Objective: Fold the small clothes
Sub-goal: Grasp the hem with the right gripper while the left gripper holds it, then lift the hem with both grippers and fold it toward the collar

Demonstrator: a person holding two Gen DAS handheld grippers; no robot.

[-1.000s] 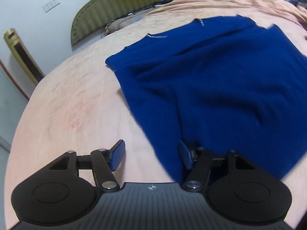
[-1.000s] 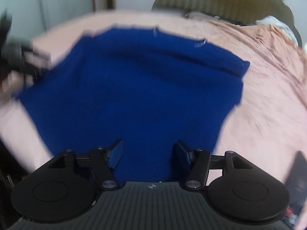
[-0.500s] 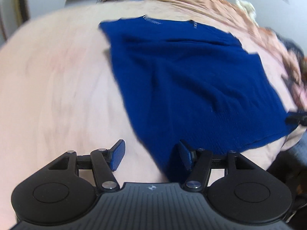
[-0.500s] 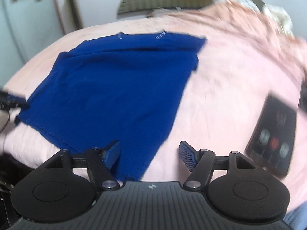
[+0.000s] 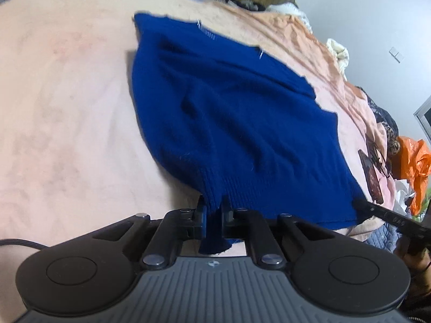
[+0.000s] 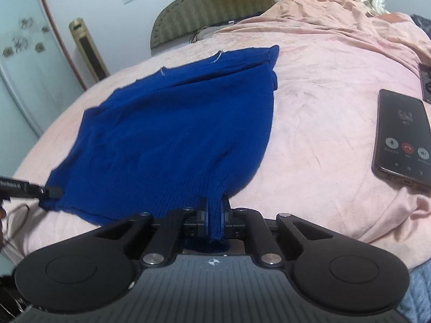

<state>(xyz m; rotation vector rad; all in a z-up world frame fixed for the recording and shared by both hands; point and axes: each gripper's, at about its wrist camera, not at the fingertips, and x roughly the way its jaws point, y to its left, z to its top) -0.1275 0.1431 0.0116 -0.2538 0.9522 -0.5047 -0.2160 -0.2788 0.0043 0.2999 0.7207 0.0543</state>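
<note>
Left claw (image 5: 214, 212): clenched on the ribbed hem of the blue sweater (image 5: 237, 123), near the hem's left corner. Blue pads nearly together, with only a bunched fold of knit between them. A tuft of fabric hangs out behind the pads toward the claw body.

Right claw (image 6: 214, 216): clenched likewise on the hem at the opposite corner. A narrow vertical fold of ribbing sits pinched between its pads, gap no wider than the fabric.

Each claw shows in the other's view as a dark finger at the far hem corner: the right claw at the right edge of the left wrist view, the left claw at the left edge of the right wrist view.

Sweater lies spread on the pink bedspread (image 6: 323, 107), neckline away from both claws, hem toward them. Fabric near each grip is drawn up into a peak; the rest lies fairly flat with shallow wrinkles.

Phone (image 6: 401, 137), screen lit, lies on the bedspread right of the sweater, well apart from it. Olive headboard (image 6: 215, 2) at the far end of the bed.
</note>
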